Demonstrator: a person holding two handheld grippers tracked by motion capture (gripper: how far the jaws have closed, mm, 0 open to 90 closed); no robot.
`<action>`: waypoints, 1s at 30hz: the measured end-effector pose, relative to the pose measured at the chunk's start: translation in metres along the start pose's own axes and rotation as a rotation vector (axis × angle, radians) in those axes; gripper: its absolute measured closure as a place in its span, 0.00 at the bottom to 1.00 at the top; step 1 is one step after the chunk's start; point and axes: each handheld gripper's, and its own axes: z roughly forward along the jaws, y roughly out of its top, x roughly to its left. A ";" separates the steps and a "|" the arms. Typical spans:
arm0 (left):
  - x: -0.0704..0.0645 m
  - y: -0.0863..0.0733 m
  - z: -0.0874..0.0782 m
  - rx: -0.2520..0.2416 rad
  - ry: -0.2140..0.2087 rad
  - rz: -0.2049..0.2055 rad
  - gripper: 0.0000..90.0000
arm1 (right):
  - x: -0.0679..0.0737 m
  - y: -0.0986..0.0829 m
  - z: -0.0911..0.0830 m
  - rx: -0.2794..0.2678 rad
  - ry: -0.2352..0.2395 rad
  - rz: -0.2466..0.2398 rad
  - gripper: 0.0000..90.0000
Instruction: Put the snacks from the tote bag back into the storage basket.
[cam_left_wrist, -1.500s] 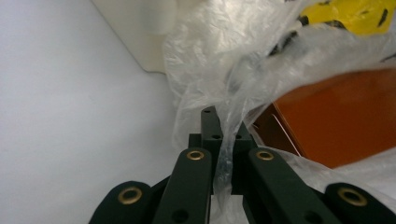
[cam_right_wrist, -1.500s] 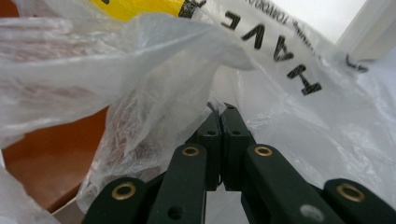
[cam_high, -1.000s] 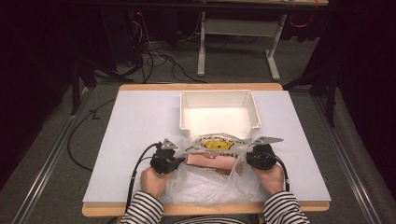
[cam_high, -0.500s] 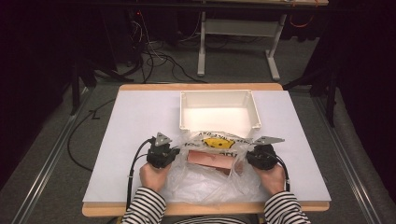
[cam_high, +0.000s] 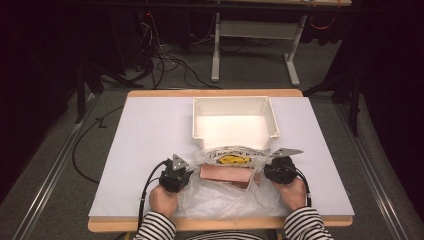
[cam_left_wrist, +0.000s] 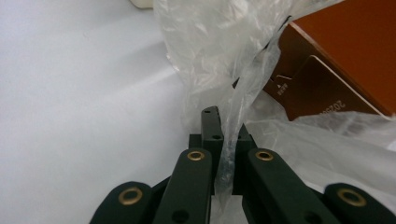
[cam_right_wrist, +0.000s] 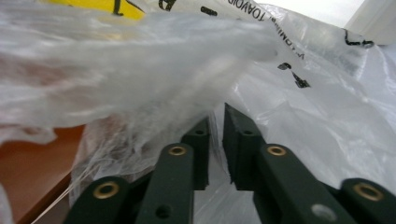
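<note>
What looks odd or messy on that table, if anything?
Nothing is spilled or broken. The clear plastic bag is crumpled, its mouth stretched between the left gripper and right gripper, with a brown box inside. The white bin sits square.

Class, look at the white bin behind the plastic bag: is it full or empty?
Empty. The high view shows the white bin with a bare, bright floor inside its walls; the brown box lies in the plastic bag, not the bin.

Striped sleeves (cam_high: 156, 229) — black tongs (cam_left_wrist: 223, 140), brass rivets (cam_left_wrist: 196, 155), black cable (cam_high: 145, 187).
</note>
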 end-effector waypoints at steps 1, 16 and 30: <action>-0.001 -0.002 -0.001 -0.007 0.003 0.000 1.00 | 0.000 0.000 0.000 0.000 0.000 0.000 0.88; -0.007 -0.011 -0.001 -0.060 0.029 -0.004 1.00 | 0.022 -0.002 -0.070 -0.154 -0.025 -0.025 0.59; -0.009 -0.011 -0.001 -0.062 0.041 -0.018 1.00 | 0.041 -0.021 -0.080 -0.143 0.049 -0.047 0.51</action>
